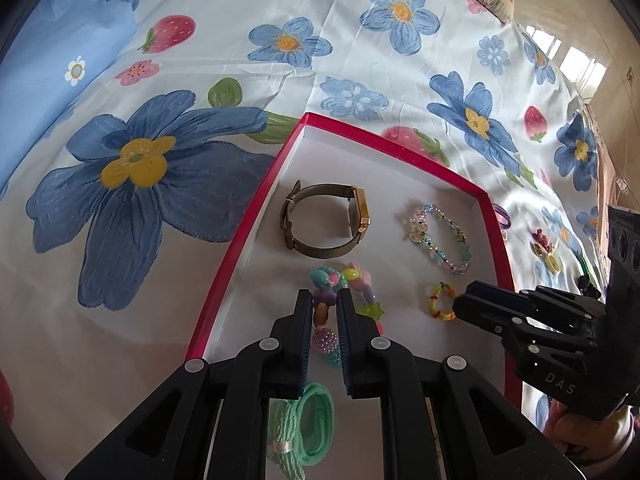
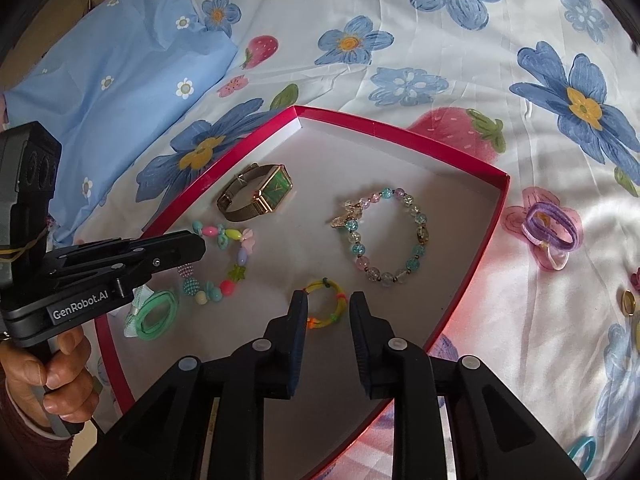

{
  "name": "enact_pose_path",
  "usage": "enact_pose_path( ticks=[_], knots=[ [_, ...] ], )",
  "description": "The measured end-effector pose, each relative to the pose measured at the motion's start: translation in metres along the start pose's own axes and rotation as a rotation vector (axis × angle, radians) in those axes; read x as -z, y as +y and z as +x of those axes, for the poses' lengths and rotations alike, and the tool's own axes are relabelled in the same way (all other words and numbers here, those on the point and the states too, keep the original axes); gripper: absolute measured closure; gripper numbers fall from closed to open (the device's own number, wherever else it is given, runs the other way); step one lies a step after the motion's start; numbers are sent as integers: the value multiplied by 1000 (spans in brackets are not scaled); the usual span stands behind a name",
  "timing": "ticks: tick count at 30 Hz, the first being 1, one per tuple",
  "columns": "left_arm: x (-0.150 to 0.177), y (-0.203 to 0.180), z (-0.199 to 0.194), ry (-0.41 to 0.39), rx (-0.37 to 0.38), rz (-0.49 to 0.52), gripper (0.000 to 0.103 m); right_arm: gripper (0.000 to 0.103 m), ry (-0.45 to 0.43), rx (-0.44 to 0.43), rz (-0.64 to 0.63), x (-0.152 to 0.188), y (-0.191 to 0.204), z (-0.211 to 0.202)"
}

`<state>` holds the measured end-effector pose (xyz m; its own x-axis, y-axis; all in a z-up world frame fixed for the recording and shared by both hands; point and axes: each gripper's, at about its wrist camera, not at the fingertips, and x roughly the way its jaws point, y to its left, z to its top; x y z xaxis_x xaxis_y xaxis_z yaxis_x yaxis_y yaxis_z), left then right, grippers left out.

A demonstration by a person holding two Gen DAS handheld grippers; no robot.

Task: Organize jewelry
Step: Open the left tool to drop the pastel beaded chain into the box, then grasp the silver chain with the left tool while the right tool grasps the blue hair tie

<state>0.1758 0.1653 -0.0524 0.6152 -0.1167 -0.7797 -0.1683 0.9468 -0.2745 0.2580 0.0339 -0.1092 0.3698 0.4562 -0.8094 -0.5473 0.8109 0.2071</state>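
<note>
Right wrist view shows the shallow red cardboard box with the white floor (image 2: 472,236) sitting on the flowered bedsheet (image 2: 400,20), and it's already pretty full. In there: the gold rectangular watch with a green face (image 2: 262,194), the pastel glass-bead bracelet (image 2: 386,238), the chunky candy-coloured plastic bead bracelet (image 2: 222,266), the mint green fabric hair tie (image 2: 154,316) and the small yellow woven ring bracelet (image 2: 325,306).

Still out on the bed, right of the box: a purple hair tie (image 2: 554,230), a small gold piece (image 2: 628,302) near the right edge, and a turquoise loop (image 2: 580,450) low in the corner. So I'd guess it's past halfway, with a few bits left to collect.

Poses: the right claw (image 2: 327,300) points steeply down over the near part of the box, jaws spread a bit on either side of the yellow ring, pads not pressing it. Looks like a drop-off to me. The left claw (image 1: 325,300) also tilts down at the near left of the box, jaws almost pressed together right over the candy bracelet; I can't tell if it's actually pinching a bead.
</note>
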Motion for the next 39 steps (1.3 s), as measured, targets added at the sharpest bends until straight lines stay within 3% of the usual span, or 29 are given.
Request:
enact_pose_path(
  ticks=[6,14,18,39],
  knots=[
    [0,1,0,6,-24,-14,83,76,-17,-6,17,3,-1,-9],
    [4,-8,-19,-22,-26,10,81,75,-69,-20,52,8,-5,-36],
    [10,-18,-34,-43,-14,30,69,68,-101,-21,77,15,-11,-54],
    [44,-87,-74,-36,78,177,56,64,-175,96,288,99,-97,-141]
  ],
)
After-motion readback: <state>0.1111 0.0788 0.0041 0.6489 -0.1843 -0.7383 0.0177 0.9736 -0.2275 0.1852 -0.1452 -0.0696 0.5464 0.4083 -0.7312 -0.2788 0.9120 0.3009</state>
